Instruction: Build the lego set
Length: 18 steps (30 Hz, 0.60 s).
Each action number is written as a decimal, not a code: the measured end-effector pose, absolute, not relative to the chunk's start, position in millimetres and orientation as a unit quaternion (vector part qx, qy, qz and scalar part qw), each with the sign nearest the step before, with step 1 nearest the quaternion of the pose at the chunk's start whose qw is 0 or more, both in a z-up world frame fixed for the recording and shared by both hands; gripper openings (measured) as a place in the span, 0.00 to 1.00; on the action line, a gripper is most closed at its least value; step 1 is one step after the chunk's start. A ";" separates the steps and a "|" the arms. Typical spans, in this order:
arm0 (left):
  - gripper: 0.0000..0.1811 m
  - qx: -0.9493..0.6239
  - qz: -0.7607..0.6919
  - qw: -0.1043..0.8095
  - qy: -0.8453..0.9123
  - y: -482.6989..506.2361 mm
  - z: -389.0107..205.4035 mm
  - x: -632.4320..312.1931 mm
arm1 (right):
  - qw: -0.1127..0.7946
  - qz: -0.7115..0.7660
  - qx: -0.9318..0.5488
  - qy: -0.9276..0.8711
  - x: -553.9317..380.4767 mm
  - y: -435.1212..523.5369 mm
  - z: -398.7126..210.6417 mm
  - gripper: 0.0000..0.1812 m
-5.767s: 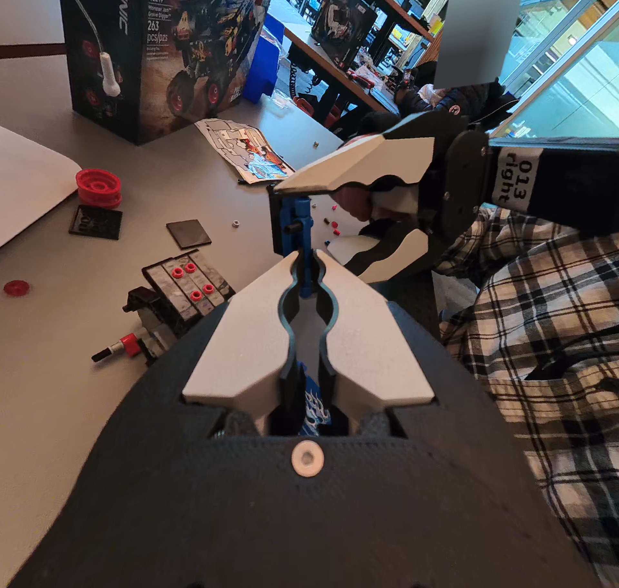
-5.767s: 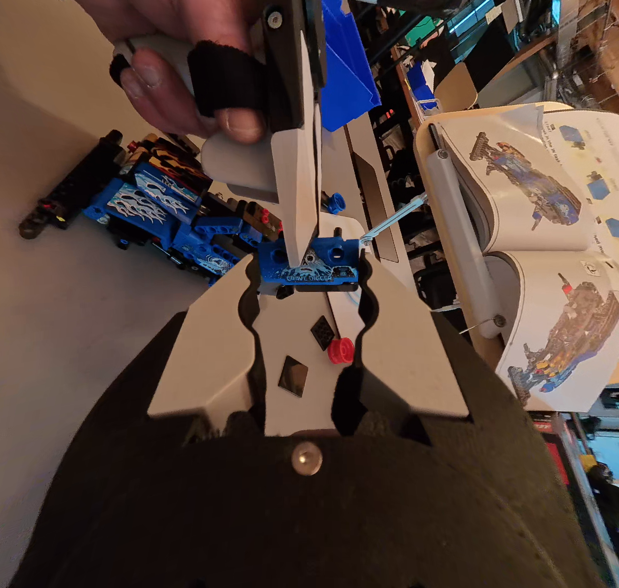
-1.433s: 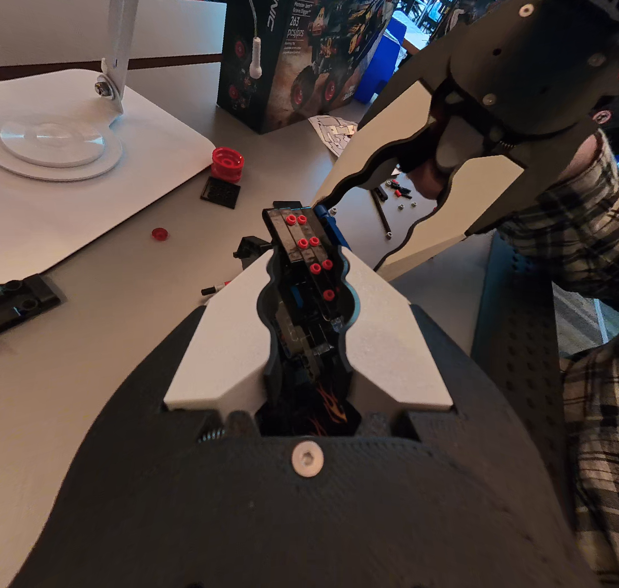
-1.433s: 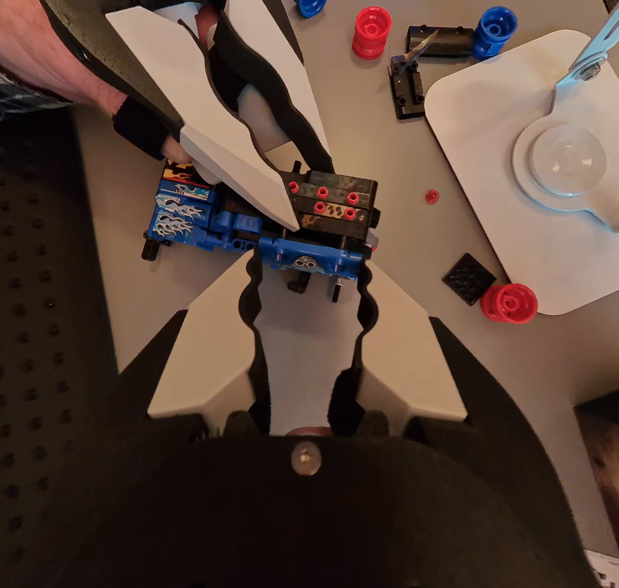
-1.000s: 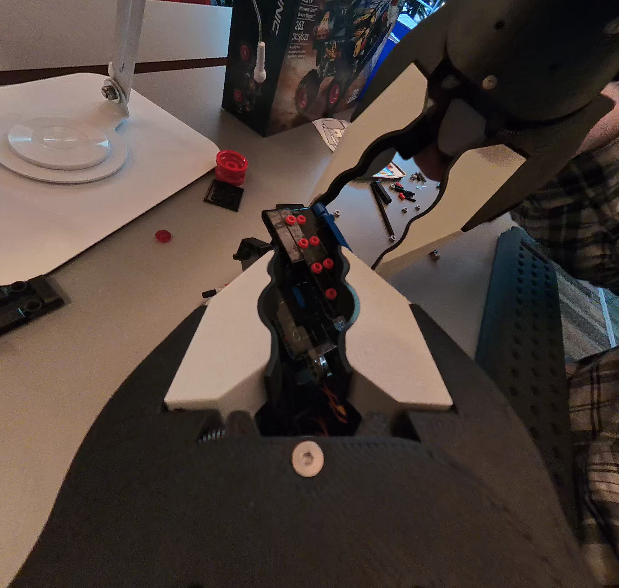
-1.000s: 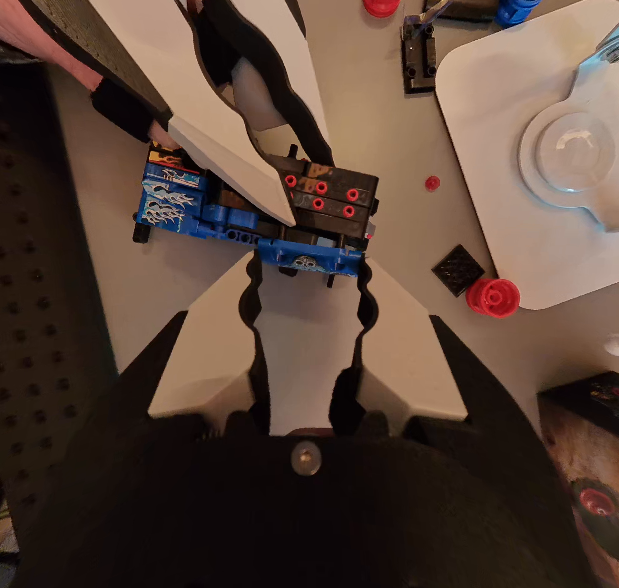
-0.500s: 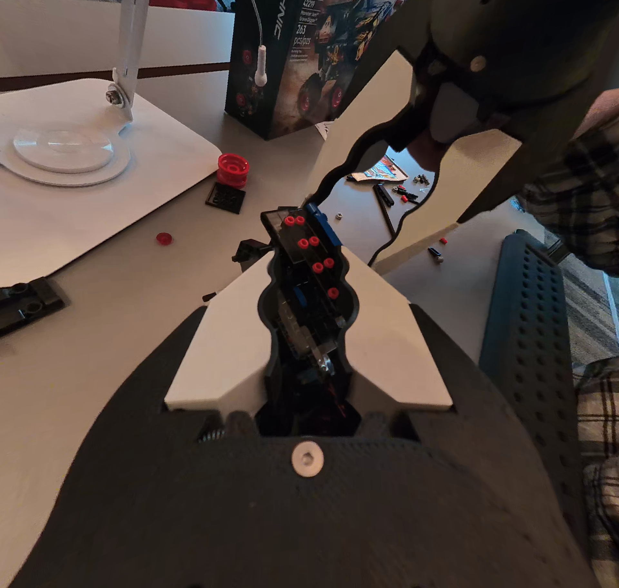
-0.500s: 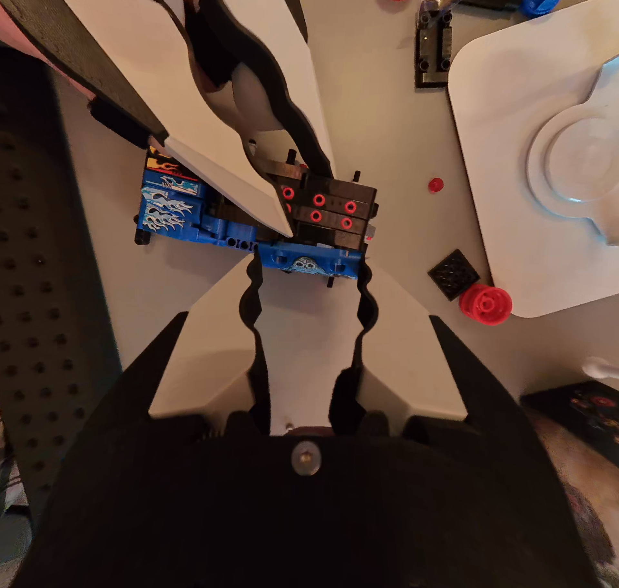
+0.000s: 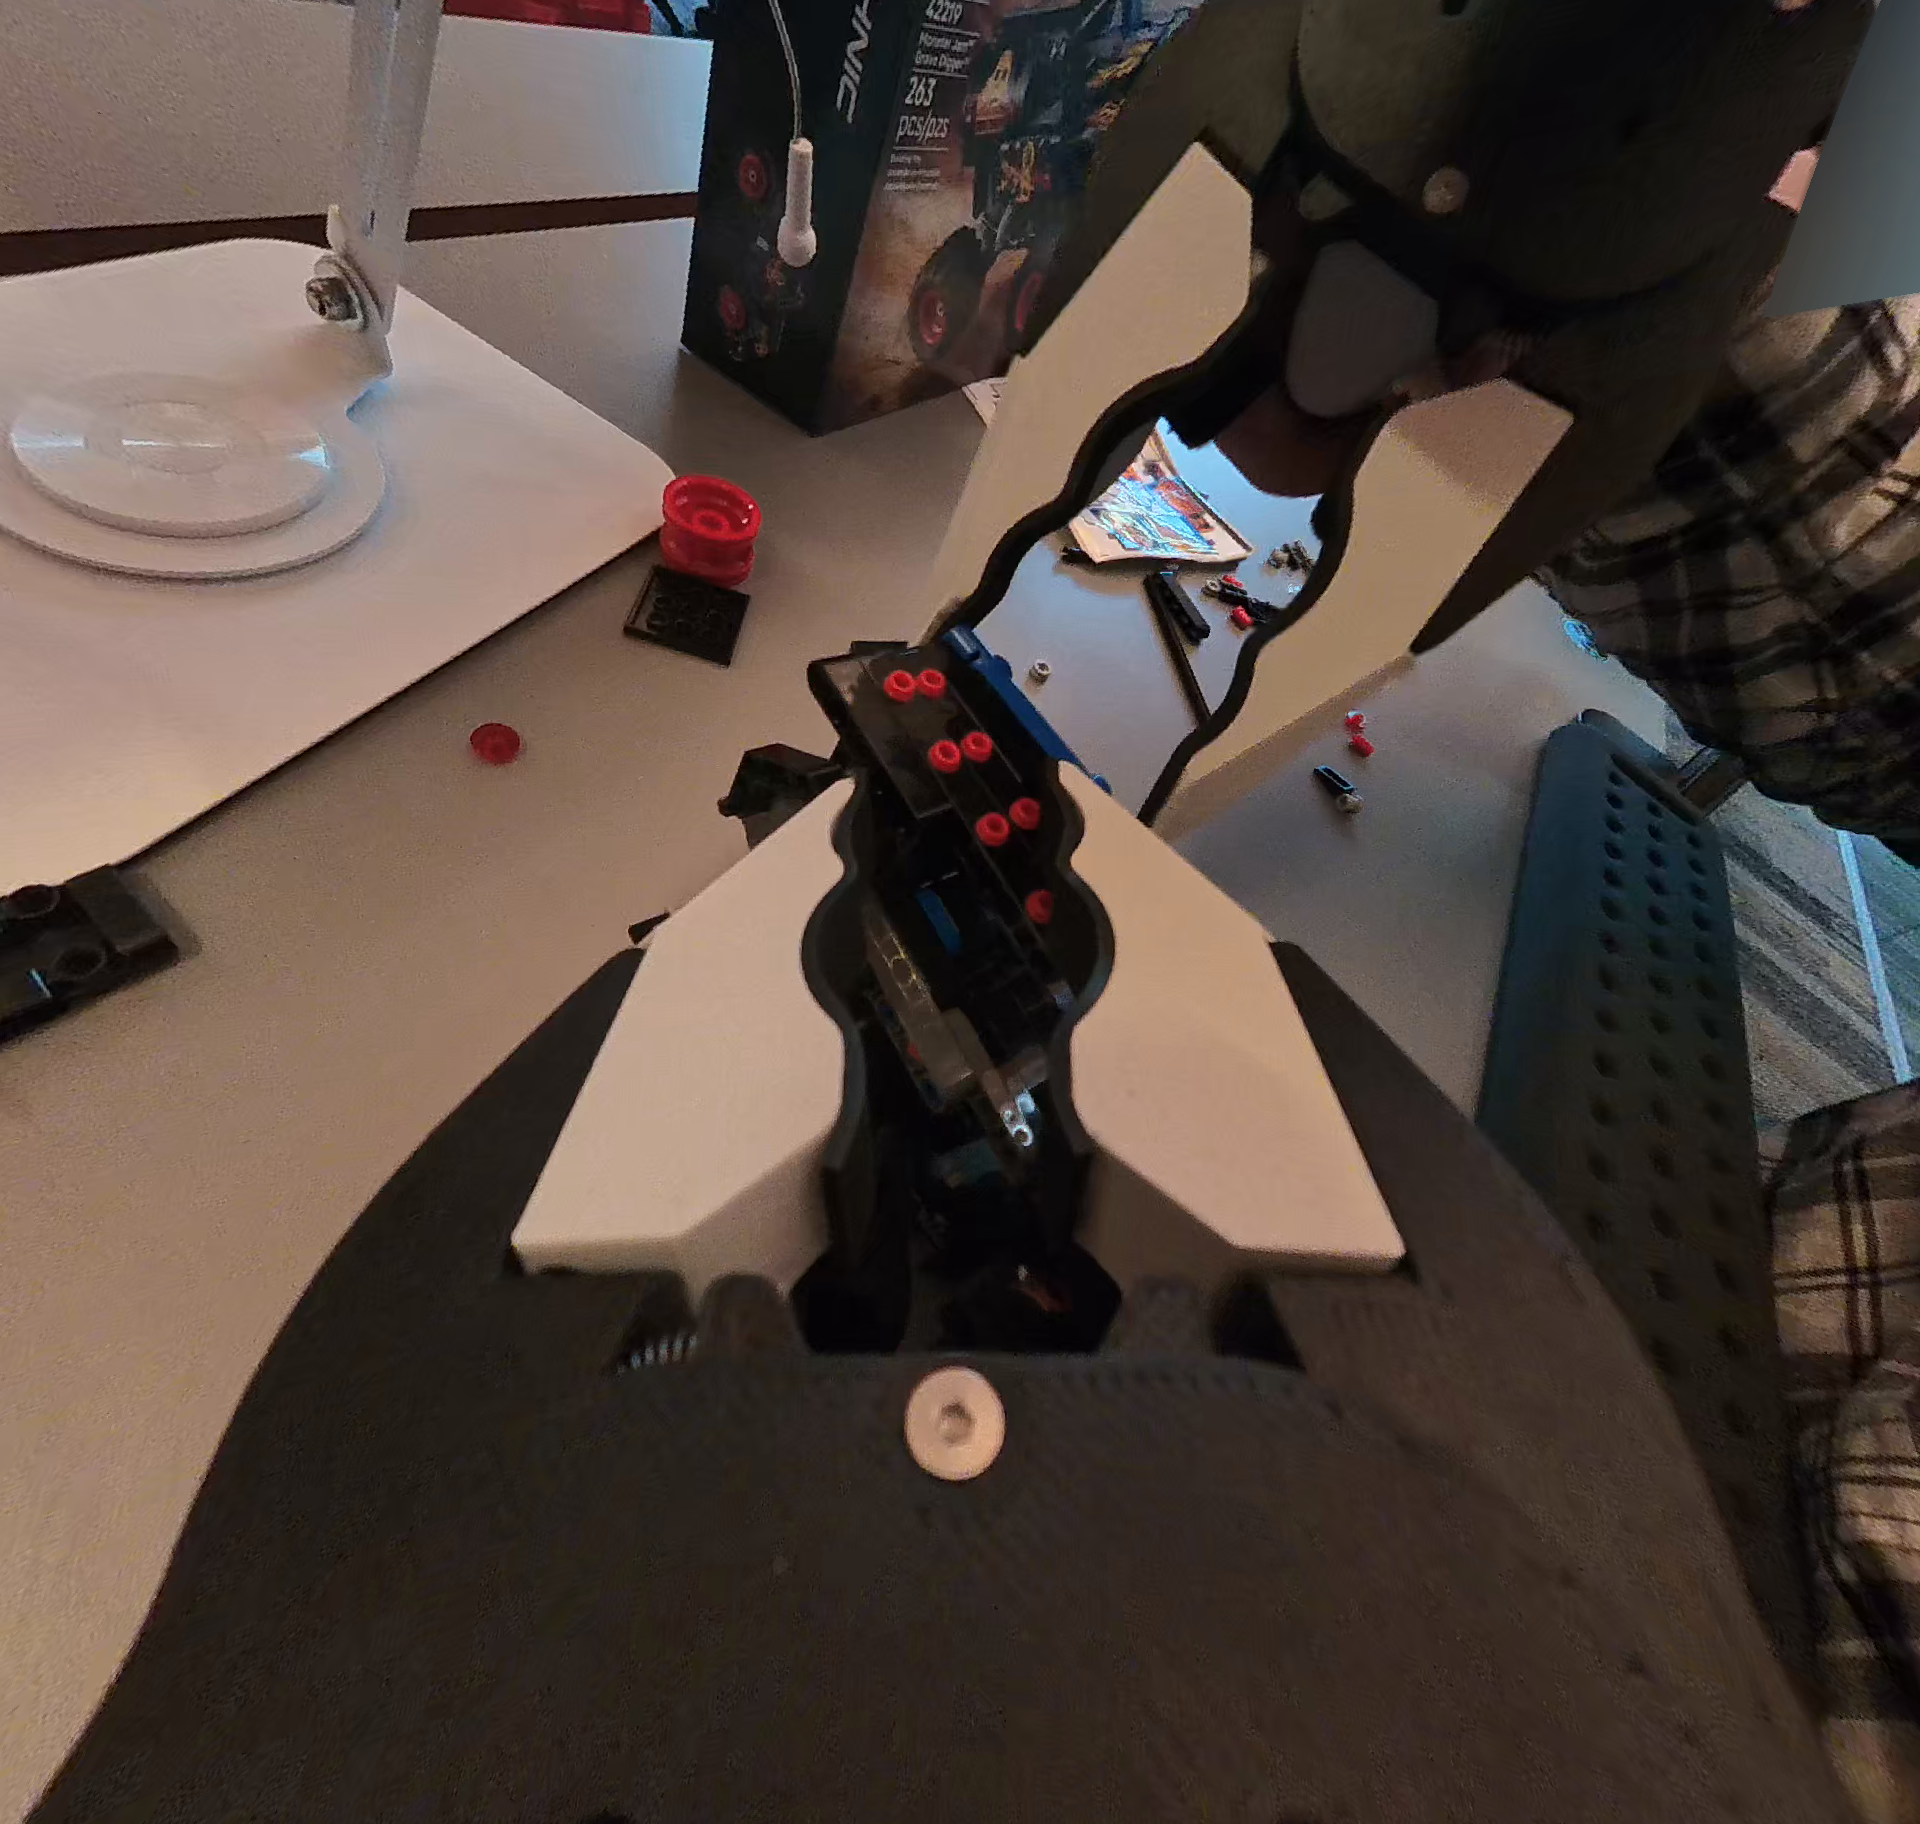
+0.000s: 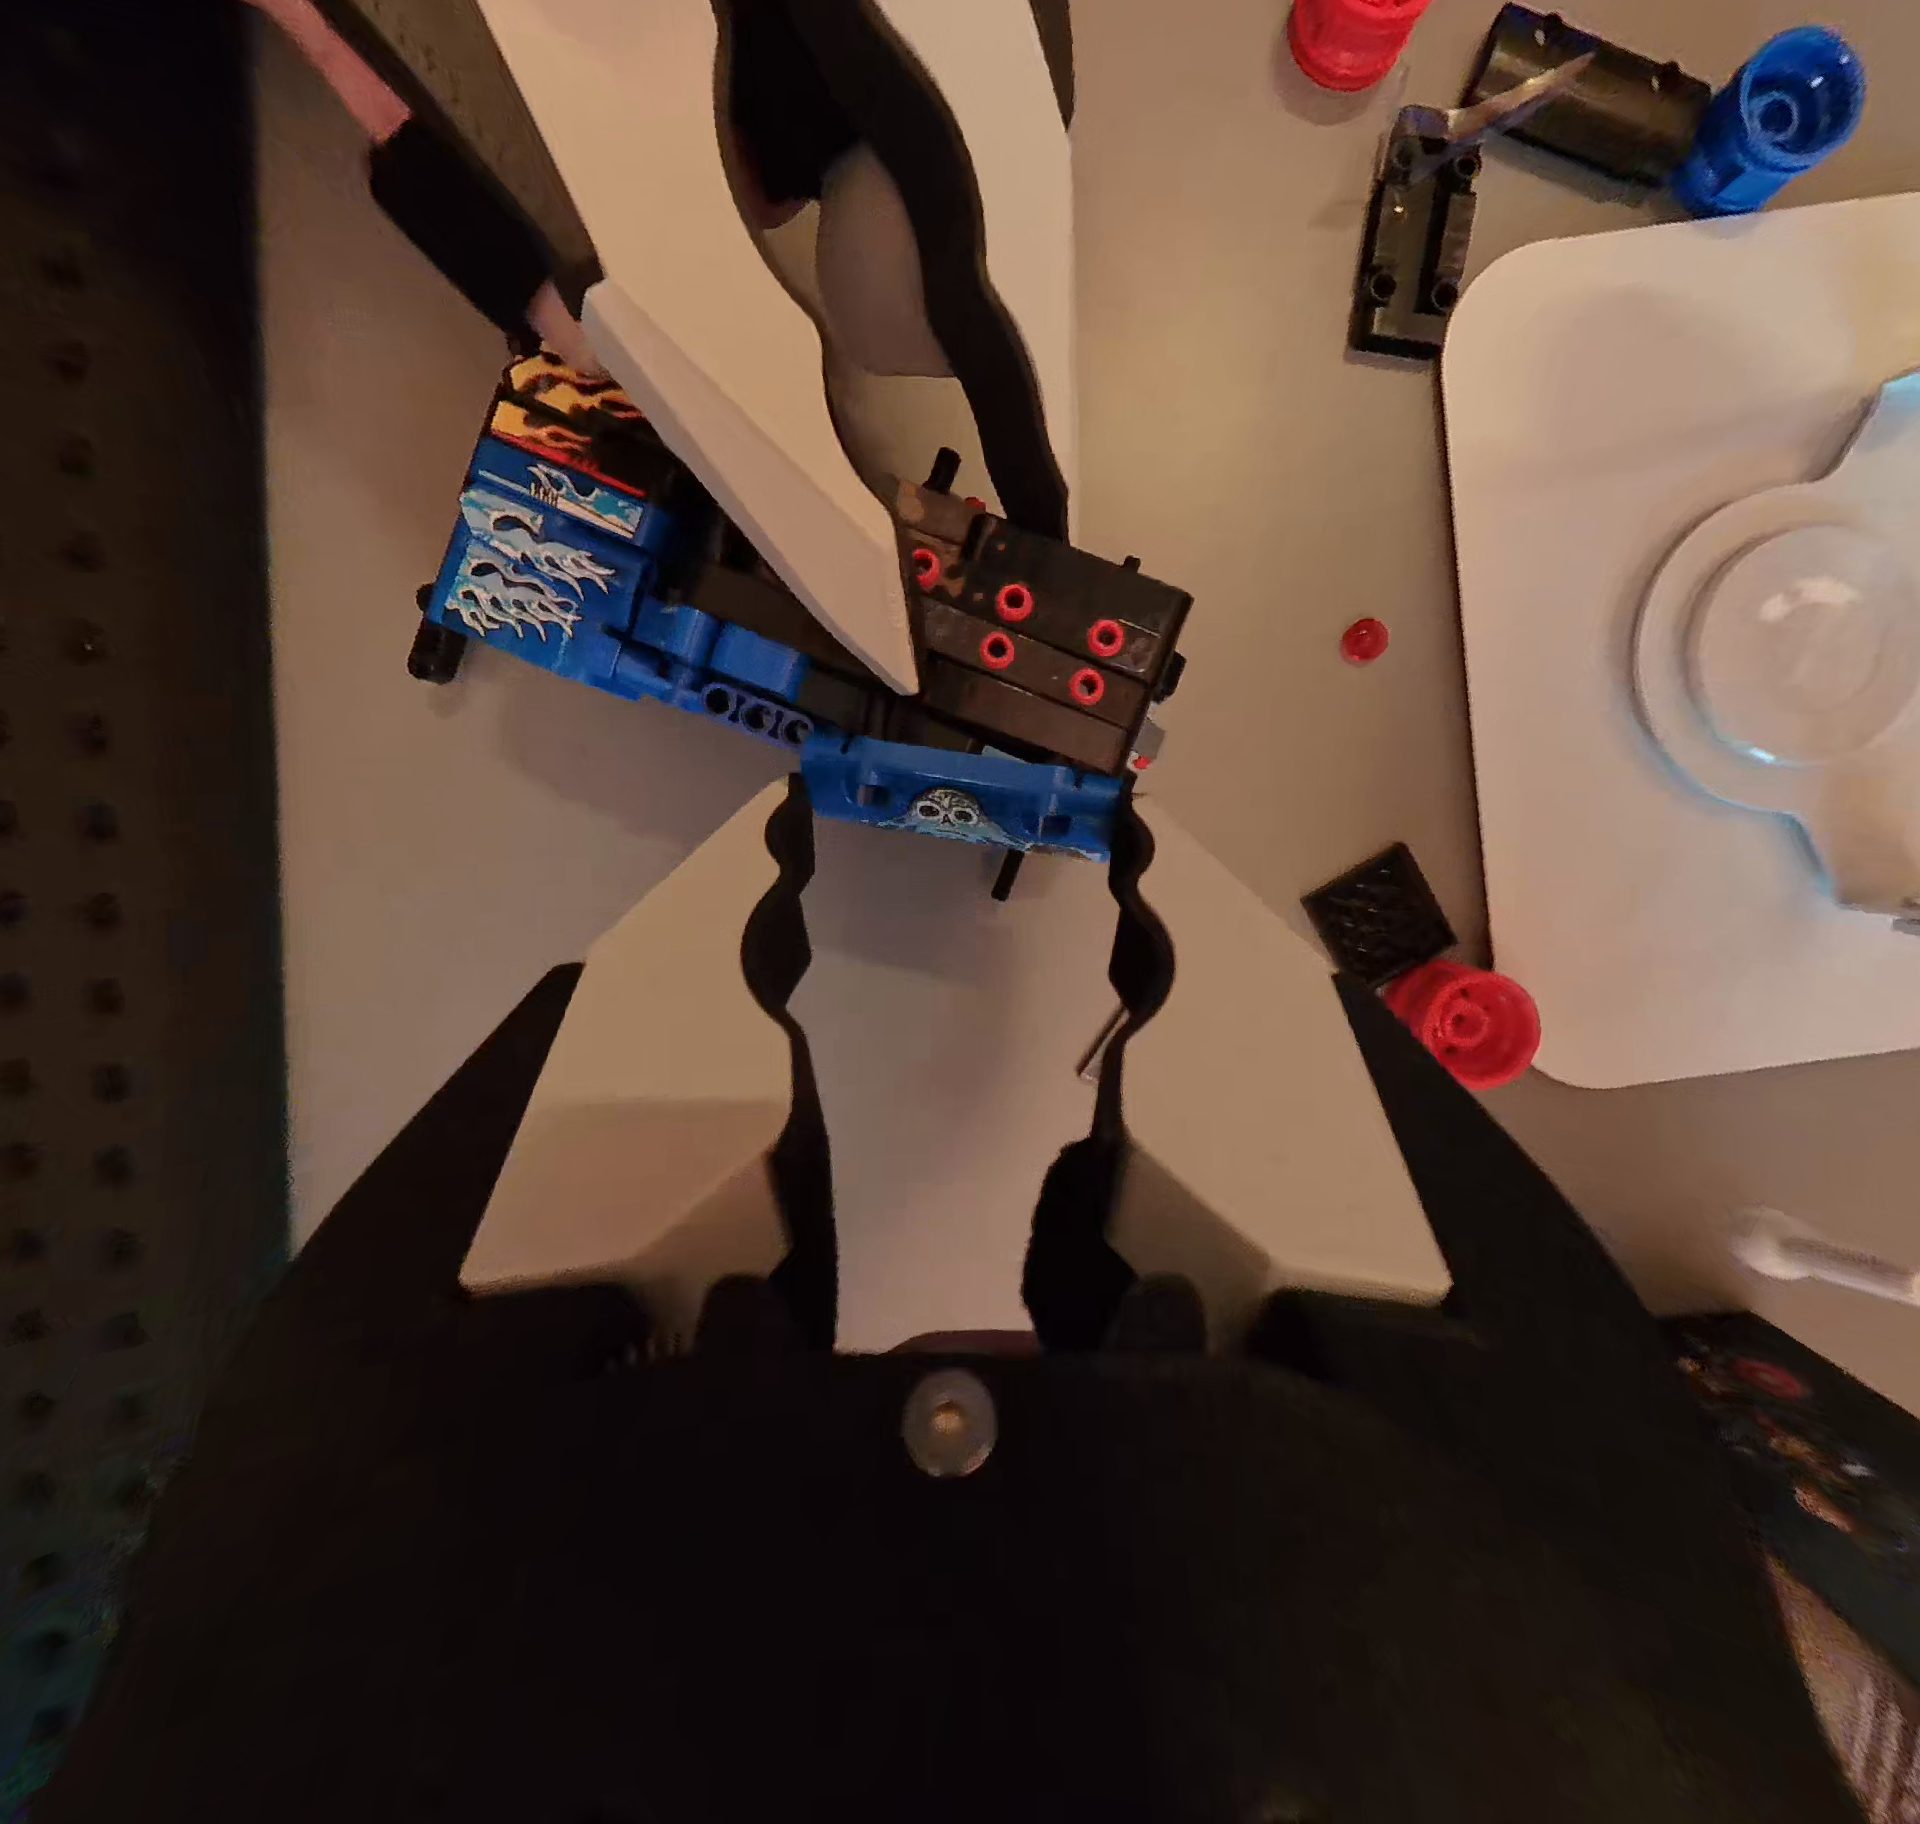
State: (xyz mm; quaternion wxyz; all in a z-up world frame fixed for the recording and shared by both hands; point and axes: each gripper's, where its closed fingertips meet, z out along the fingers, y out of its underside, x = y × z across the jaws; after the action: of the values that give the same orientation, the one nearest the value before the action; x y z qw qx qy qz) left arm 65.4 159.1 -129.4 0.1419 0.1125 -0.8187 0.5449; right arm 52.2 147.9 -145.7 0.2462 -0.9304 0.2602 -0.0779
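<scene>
We work over a grey table (image 9: 312, 995) scattered with loose parts, the set's dark box (image 9: 894, 164) standing far ahead of our left gripper (image 9: 956, 901). That gripper is clamped around the truck body (image 10: 790, 652), a black and blue assembly with red pins on top, held just above the table. Our right gripper (image 10: 961, 829) sits spread to the width of the blue skull panel (image 10: 961, 808), its tips touching the panel's ends as it meets the body's side. We judge the build light and rigid, yet prone to popping apart, so hold the solid beams, not the stickered panels. A red wheel hub (image 10: 1465, 1021) lies right of it.
</scene>
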 end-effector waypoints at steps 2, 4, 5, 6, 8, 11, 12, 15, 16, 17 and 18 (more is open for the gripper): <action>0.16 0.113 0.545 0.143 -0.818 159.1 -129.4 65.5 | 0.257 -0.061 -0.930 0.257 51.6 148.2 -144.7 0.31; 0.16 0.115 0.546 0.146 -0.817 159.2 -129.4 65.5 | 0.267 -0.050 -0.927 0.260 51.3 148.7 -144.2 0.31; 0.16 0.116 0.547 0.146 -0.816 159.1 -129.4 65.4 | 0.272 -0.044 -0.924 0.266 51.3 149.2 -143.9 0.31; 0.16 0.115 0.547 0.146 -0.816 158.9 -129.5 65.2 | 0.278 -0.041 -0.921 0.271 51.2 149.5 -143.8 0.31; 0.16 0.117 0.549 0.146 -0.815 158.2 -129.4 65.3 | 0.297 -0.019 -0.907 0.298 50.8 150.8 -142.7 0.31; 0.16 0.121 0.552 0.149 -0.811 157.1 -129.3 64.9 | 0.309 -0.016 -0.896 0.320 50.5 151.0 -142.9 0.31; 0.16 0.123 0.553 0.150 -0.810 156.6 -129.3 64.9 | 0.311 -0.016 -0.893 0.325 50.7 150.9 -143.0 0.31; 0.16 0.127 0.556 0.150 -0.808 156.2 -129.3 64.9 | 0.313 -0.018 -0.888 0.337 51.0 151.0 -143.3 0.30; 0.17 0.130 0.557 0.150 -0.807 156.1 -129.4 65.4 | 0.313 -0.018 -0.886 0.341 51.6 151.4 -143.2 0.30; 0.17 0.131 0.557 0.149 -0.806 156.0 -129.4 65.6 | 0.315 -0.019 -0.884 0.344 52.3 151.8 -143.1 0.30; 0.17 0.132 0.558 0.146 -0.806 155.7 -129.5 66.1 | 0.316 -0.021 -0.883 0.346 52.8 151.7 -143.2 0.30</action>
State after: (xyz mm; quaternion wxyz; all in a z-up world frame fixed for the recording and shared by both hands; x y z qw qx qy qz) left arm 66.1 155.7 -129.5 0.1457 0.1321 -0.8061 0.5582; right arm 52.8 151.7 -143.2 0.3161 -0.8831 0.3462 -0.0206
